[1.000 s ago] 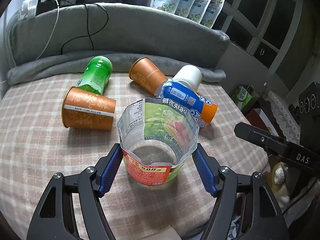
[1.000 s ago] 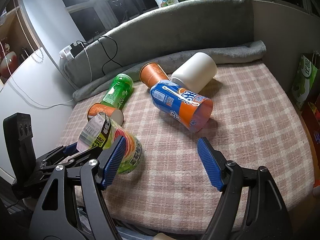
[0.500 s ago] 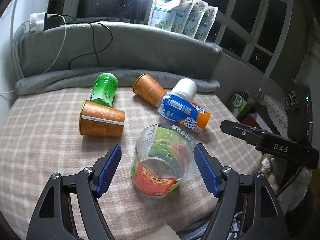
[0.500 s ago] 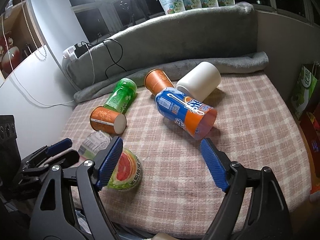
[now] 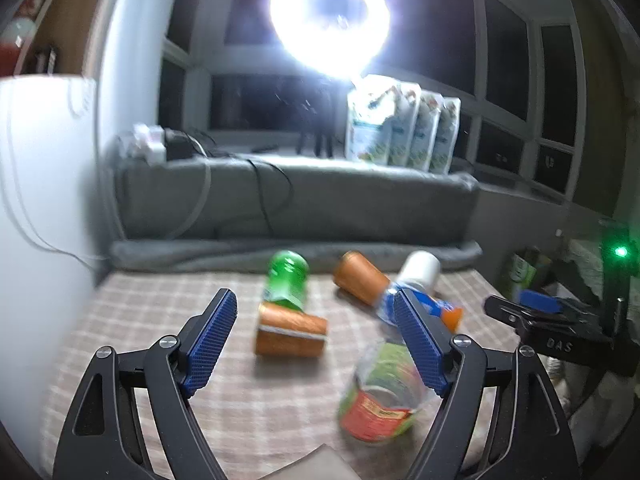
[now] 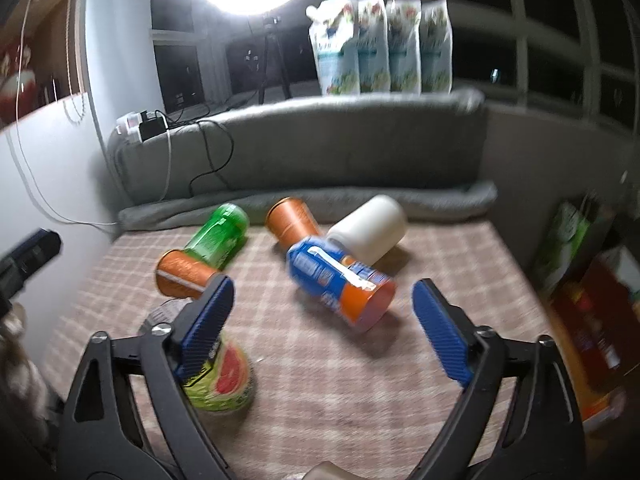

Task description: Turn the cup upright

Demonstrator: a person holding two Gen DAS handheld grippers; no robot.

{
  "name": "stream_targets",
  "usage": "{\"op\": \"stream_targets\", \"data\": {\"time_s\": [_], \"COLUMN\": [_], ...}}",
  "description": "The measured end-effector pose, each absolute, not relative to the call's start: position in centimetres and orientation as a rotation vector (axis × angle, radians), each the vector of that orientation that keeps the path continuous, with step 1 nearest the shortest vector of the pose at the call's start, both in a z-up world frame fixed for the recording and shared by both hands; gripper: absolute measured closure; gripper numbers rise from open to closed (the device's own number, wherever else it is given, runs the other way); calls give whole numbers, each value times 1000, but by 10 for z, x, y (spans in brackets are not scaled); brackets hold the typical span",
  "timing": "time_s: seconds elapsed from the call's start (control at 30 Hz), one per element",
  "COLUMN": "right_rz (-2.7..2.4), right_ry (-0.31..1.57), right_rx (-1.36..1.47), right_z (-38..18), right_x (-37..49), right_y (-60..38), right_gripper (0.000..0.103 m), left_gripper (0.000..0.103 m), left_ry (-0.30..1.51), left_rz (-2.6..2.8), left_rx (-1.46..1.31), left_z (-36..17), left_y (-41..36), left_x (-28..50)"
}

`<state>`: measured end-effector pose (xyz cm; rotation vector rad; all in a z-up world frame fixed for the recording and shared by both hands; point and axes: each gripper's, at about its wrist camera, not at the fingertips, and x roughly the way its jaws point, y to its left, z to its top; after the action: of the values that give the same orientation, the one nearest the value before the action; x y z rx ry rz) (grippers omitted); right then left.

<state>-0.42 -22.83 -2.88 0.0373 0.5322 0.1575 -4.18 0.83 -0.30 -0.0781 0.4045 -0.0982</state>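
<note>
Left tongs (image 5: 314,338) hang wide and empty, with the clear plastic cup with the green-and-red fruit label (image 5: 380,396) standing mouth-up on the checked pink cloth (image 6: 440,264) just beneath their right blade. Further right, the right tongs (image 6: 323,330) gape empty too. The blue-and-orange labelled plastic cup (image 6: 340,280) lies on its side directly between them, axis running away-left, so I'd judge the right hand nearer.

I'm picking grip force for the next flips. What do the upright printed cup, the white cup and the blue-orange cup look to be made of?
Upright printed cup: seemingly thin clear plastic under a glossy printed sleeve; its see-through rim looks dented, so it probably crushes easily.
White cup: opaque, matte, smooth; plastic or ceramic, unclear.
Blue-orange cup: glossy printed wrap, likely over thin plastic or paper.
</note>
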Motion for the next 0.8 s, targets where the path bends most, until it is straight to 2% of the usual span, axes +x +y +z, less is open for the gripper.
{"op": "stream_targets", "data": {"time_s": [0.23,0.8], "right_rz": [84,71], "right_ry": [446,428], "right_rx": [-16,-16], "right_z": [-16,-11], "right_x": [-21,-28], "right_y": [-224,-225], "right_gripper": [0,0], "left_gripper": [19,19], "left_ry": [373,348], "left_rz": [-36,2], "left_rx": [-89,-121], "left_z": [3,8], "left_y": [19,27], "left_x": [-52,-61]}}
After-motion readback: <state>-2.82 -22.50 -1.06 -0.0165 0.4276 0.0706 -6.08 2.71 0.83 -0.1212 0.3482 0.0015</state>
